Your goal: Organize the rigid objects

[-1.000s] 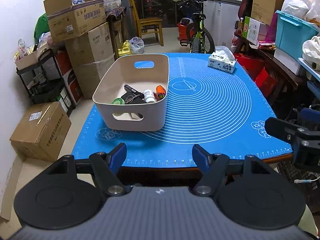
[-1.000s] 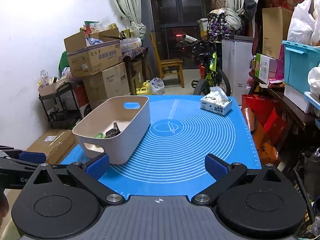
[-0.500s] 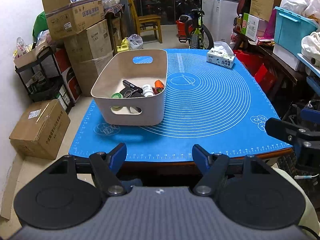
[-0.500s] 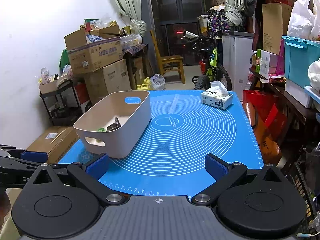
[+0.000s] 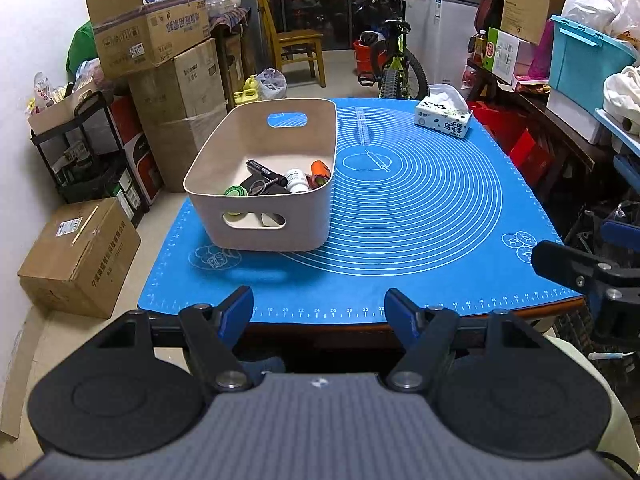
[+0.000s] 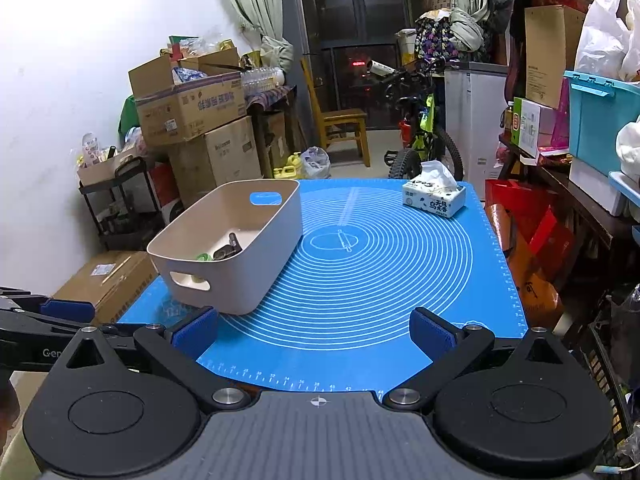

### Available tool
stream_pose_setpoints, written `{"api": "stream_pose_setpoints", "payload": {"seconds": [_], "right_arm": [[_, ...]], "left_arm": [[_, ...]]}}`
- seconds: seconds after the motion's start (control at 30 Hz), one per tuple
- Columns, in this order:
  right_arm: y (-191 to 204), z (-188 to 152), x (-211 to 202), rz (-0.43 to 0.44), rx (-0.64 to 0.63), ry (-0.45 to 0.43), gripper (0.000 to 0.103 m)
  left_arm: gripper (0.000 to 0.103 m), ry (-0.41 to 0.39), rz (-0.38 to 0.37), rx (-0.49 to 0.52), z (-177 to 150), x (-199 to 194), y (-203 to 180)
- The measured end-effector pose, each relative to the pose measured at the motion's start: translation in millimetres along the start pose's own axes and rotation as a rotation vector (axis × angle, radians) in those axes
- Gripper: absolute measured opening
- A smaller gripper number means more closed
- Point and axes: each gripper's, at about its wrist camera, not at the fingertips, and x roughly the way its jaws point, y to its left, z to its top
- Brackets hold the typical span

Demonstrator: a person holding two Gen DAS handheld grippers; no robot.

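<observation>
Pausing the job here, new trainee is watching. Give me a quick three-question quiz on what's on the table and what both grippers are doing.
1. True or false: the left gripper is shut on a marker.
2. Multiple choice: the tissue box sits A) inside the beige bin, B) on the blue mat's far right corner, C) on the floor.
3. Fill in: the small items, such as the white bottle, lie in the ___.

Key: 1 false: both it and the right gripper are open and empty. 2 B, on the blue mat. 3 beige bin.

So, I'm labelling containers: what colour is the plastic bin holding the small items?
Beige plastic bin, clearest in the left wrist view.
</observation>
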Motion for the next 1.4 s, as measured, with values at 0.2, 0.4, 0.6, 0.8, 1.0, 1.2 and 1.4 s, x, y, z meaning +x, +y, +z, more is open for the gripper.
{"api": "stream_pose_setpoints", "payload": {"seconds": [0.2, 0.4, 0.6, 0.8, 1.0, 1.2, 1.4], "right_arm": [[-0.7, 0.1, -0.1, -0.001, 0.001, 0.000, 0.101], [-2.0, -2.4, 1.0, -0.003, 0.006, 0.001, 0.101], [-2.9, -3.9, 2.2, -0.005, 0.011, 0.002, 0.101], [-3.0, -6.5, 2.5, -0.009, 0.017, 0.002, 0.101], [-3.9, -7.6, 2.4, -0.008, 0.017, 0.005, 0.101], [-2.5, -8.1, 3.8, -0.013, 0.021, 0.011, 0.101], [-3.0, -7.8, 3.8, -0.013, 0.021, 0.011, 0.101]], "left_arm": [[0.073, -0.002, 0.001, 0.000, 0.2, -0.1, 0.4], [0.073, -0.002, 0.001, 0.000, 0.3, -0.6, 1.6], [0.073, -0.002, 0.000, 0.000, 1.2, -1.0, 2.0], [0.073, -0.002, -0.001, 0.002, 1.4, -1.9, 2.3], [0.073, -0.001, -0.002, 0.000, 1.4, -1.8, 2.3], [0.073, -0.002, -0.002, 0.001, 0.7, -1.2, 0.8], [0.073, 0.000, -0.003, 0.000, 0.8, -1.2, 0.6]]}}
